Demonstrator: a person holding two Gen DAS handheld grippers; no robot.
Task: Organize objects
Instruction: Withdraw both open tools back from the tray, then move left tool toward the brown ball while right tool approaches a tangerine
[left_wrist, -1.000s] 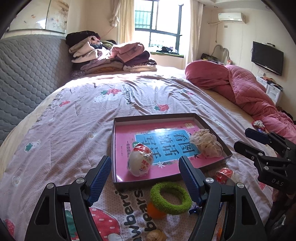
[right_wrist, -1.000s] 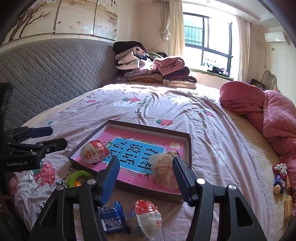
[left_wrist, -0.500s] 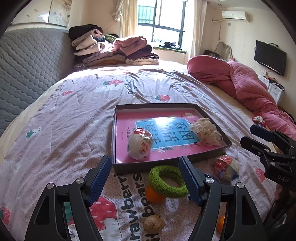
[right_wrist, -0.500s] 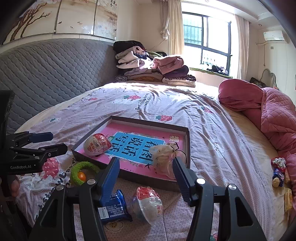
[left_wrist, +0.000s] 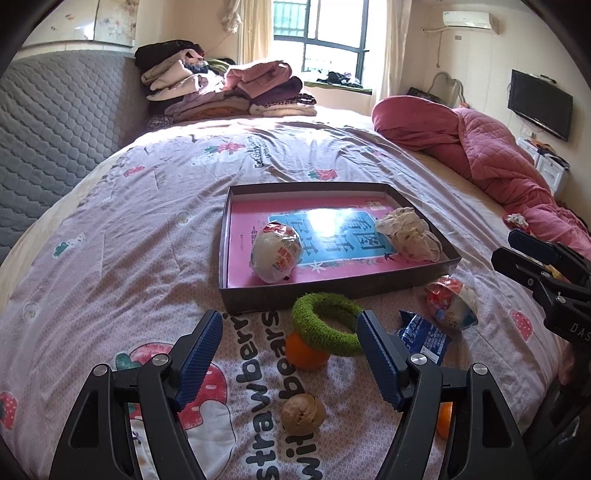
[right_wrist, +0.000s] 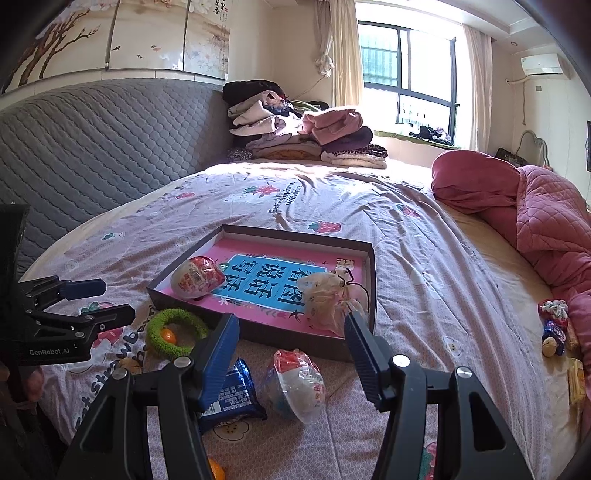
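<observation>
Hovering claws (left_wrist: 288, 354) above green ring (left_wrist: 325, 328)

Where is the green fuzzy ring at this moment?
In the left wrist view the green fuzzy ring lies on the bedspread, just outside the box, leaning on an orange ball.

Lilac bedspread (left_wrist: 129, 229) with strawberry print; dark box (left_wrist: 332, 291) lined pink; fuzzy green ring (left_wrist: 325, 325); orange ball (left_wrist: 306, 350).

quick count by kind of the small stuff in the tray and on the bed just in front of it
Wrapped toy eggs: 2
Oranges: 2
Green fuzzy ring: 1
Cream scrunchie: 1
Blue snack packet: 1
Walnut: 1
Total: 8
</observation>
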